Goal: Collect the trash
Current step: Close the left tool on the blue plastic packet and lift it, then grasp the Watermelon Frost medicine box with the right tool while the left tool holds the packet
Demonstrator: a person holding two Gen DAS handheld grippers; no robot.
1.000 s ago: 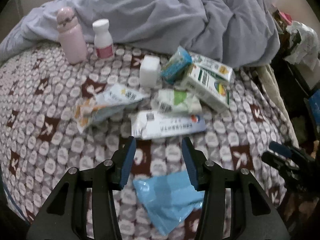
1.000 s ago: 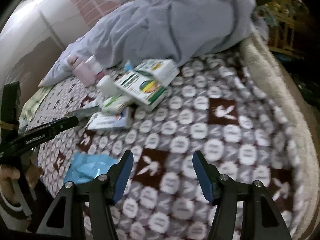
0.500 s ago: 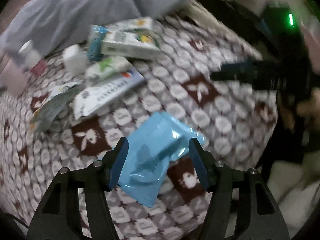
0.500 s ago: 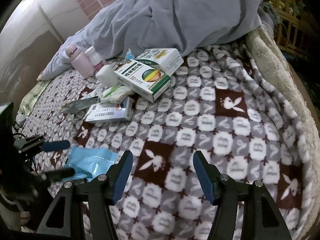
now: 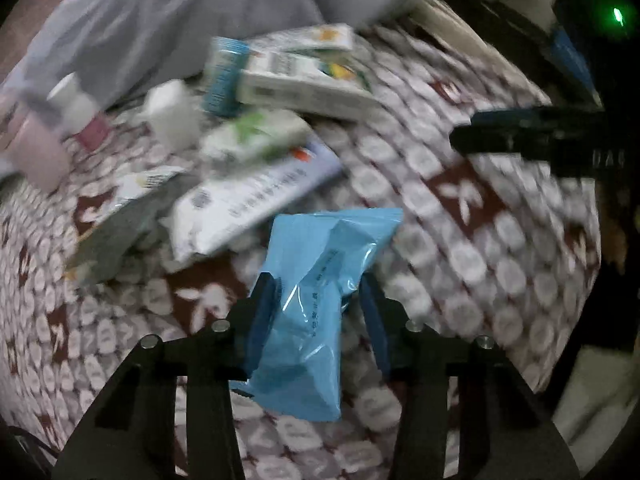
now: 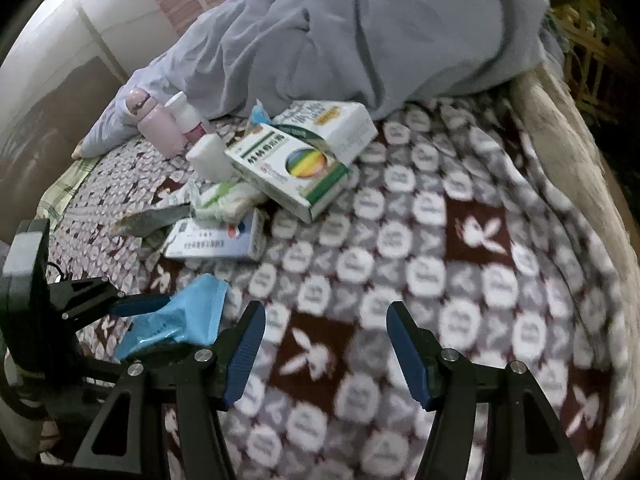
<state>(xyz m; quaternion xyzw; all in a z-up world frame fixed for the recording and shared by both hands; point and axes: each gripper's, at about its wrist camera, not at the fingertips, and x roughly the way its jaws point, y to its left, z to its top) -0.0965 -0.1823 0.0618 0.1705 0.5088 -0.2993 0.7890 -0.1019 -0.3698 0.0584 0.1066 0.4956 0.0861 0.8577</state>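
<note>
A crumpled blue plastic wrapper [image 5: 320, 280] lies on the patterned bed blanket [image 5: 460, 248]. My left gripper [image 5: 318, 304] straddles it, its blue pads on either side of the wrapper and pressing in on it. The wrapper also shows in the right wrist view [image 6: 180, 316], with the left gripper [image 6: 136, 304] closing on it from the left. My right gripper [image 6: 324, 340] is open and empty above the blanket [image 6: 440, 260], to the right of the wrapper.
Behind lie a white flat packet [image 5: 248, 204], a tissue pack [image 5: 256, 136], medicine boxes [image 6: 296, 168], a white pill bottle [image 6: 208, 156], a pink flask [image 6: 156, 124] and a grey duvet [image 6: 360, 28]. The bed edge [image 6: 568, 140] runs along the right.
My left gripper swung right and down onto the blue wrapper and its jaws closed in around it. My right gripper stayed open, drifting slightly over the blanket.
</note>
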